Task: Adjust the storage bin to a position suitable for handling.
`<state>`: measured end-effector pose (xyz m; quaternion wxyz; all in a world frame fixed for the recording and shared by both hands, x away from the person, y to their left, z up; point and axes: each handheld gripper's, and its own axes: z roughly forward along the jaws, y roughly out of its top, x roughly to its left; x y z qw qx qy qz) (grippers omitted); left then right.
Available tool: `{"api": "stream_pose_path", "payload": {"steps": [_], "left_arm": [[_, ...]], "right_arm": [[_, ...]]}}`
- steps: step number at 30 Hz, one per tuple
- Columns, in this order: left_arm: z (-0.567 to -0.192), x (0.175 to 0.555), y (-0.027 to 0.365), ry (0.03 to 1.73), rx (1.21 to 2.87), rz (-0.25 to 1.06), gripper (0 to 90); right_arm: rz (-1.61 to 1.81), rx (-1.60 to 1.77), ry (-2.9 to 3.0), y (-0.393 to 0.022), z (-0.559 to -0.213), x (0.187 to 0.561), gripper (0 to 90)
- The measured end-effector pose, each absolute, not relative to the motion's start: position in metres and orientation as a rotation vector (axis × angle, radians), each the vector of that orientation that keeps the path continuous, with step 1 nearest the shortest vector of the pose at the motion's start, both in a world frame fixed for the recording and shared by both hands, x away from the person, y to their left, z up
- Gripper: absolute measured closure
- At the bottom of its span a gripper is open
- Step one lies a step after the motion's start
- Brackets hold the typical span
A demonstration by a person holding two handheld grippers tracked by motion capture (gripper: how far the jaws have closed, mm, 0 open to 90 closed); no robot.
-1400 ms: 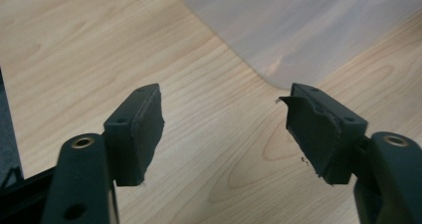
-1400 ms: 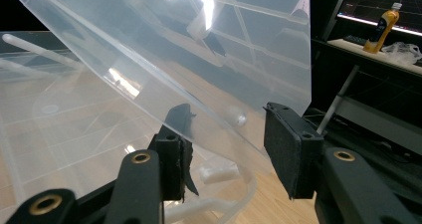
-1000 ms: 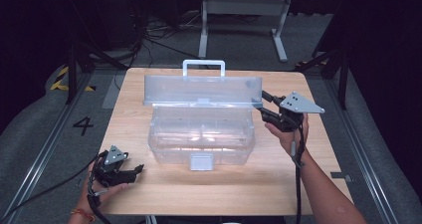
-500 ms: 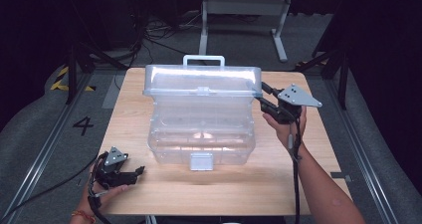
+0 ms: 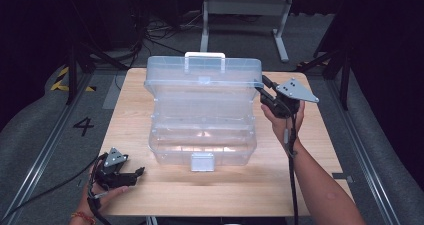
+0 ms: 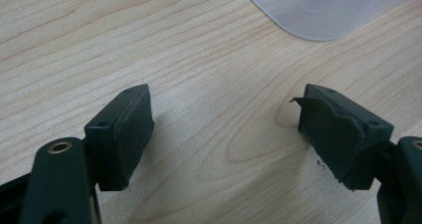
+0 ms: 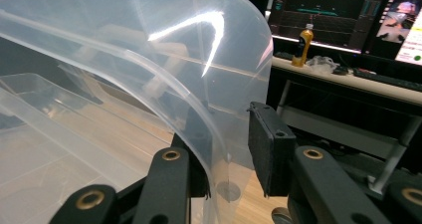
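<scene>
A clear plastic box with a white front latch stands mid-table. Its hinged lid is tipped up over the base, handle at the top. My right gripper reaches the lid's right edge. In the right gripper view the lid wall passes between the jaws of the right gripper, which have just been closing; one pad lies against it and a gap remains at the other pad. My left gripper rests open on the wood at the front left, nothing between the jaws of the left gripper.
The wooden table has bare room in front of and to the right of the box. A corner of the box lies just beyond the left gripper. Dark floor, cables and a metal stand lie behind; monitors and a bottle stand far off.
The lid has swung up and forward over the base, from leaning back to nearly upright. My right gripper rose with its right edge. The left gripper stayed put.
</scene>
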<state>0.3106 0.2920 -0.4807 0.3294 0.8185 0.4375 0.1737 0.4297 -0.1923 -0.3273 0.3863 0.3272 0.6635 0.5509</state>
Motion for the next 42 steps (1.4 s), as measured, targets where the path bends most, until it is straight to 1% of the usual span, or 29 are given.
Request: {"api": "stream_pose_path", "payload": {"steps": [42], "left_arm": [[-0.481,0.311,0.292,1.143,2.141,0.458,22.2]], "right_arm": [[1.395,0.909,1.76,-0.194,-0.308,0.472,71.6]]}}
